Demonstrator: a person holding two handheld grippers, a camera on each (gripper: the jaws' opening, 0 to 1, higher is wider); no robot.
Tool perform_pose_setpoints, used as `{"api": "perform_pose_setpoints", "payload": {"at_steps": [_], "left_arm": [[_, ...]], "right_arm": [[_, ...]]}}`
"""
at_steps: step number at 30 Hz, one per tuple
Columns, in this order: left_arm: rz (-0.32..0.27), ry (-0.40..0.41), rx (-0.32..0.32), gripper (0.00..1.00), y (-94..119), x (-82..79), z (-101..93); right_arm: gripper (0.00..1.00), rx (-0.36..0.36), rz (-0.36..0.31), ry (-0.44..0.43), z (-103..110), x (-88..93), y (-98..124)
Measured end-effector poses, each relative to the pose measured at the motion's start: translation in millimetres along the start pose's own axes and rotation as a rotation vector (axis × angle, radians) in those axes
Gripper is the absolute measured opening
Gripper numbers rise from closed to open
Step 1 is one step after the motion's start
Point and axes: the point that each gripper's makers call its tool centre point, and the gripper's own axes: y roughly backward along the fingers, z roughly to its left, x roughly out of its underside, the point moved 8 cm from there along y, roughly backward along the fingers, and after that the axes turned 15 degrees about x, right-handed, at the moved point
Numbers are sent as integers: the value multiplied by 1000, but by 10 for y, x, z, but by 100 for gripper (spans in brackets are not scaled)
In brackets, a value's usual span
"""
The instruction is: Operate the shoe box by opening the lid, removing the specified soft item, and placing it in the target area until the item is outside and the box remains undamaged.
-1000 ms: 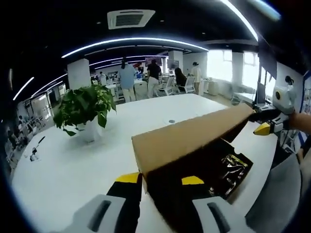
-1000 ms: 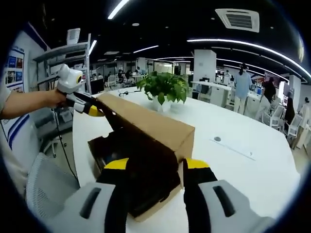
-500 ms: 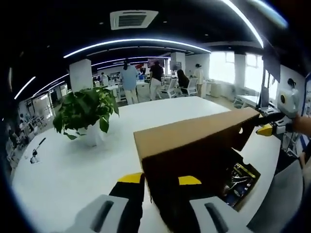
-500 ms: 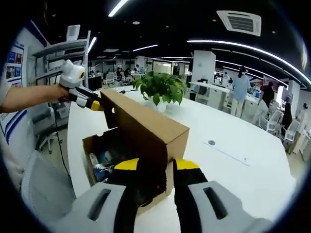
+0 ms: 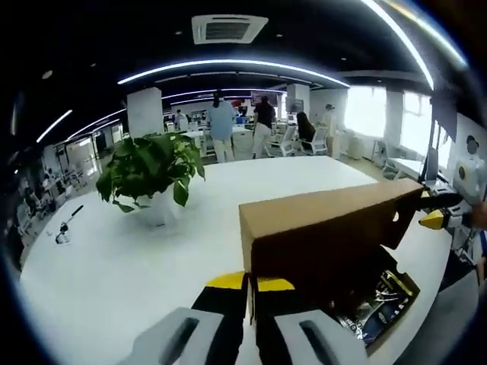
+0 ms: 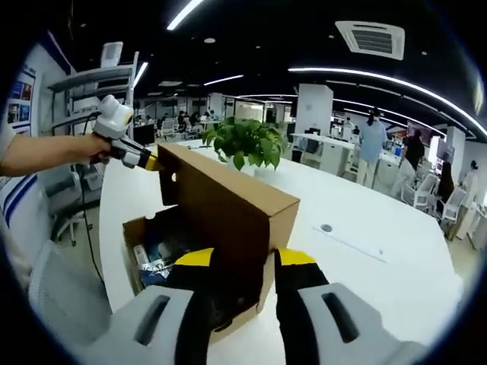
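Note:
A brown cardboard shoe box (image 6: 137, 232) lies open on the white table (image 5: 114, 266), its hinged lid (image 5: 327, 228) (image 6: 221, 201) raised nearly upright. Dark and colourful items (image 5: 373, 293) (image 6: 156, 255) lie inside; I cannot tell which are soft. My left gripper (image 5: 249, 285) is shut on the lid's near corner edge, and in the right gripper view it (image 6: 148, 161) sits at the lid's far end. My right gripper (image 6: 243, 258) clasps the other end of the lid, a jaw against each side; in the left gripper view it (image 5: 432, 220) touches the lid's far end.
A potted green plant (image 5: 152, 171) (image 6: 247, 144) stands on the table behind the box. A grey chair (image 6: 61, 296) is at the table's edge, by the person's arm (image 6: 38, 156). Several people and desks are far behind. A small round port (image 6: 326, 227) sits in the tabletop.
The lid has swung up from slanted to nearly upright. The left jaws have drawn together onto its edge, and the right jaws have narrowed around its other end. Both views shifted slightly.

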Motion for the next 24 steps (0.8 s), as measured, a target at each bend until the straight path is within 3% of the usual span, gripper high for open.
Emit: {"api": "perform_pose_setpoints", "payload": {"at_steps": [8,18,24], "left_arm": [[-8,-4,2,1,-62,-46,52],[-13,-3,1,1,-145,-97,101],[-14,0,5,1,-189,-117,121]], "right_arm": [[15,40,35,0,-63,140,4],[13,71,106,-1,1,426,26],[12,87,120,-2,44,487,-15]]}}
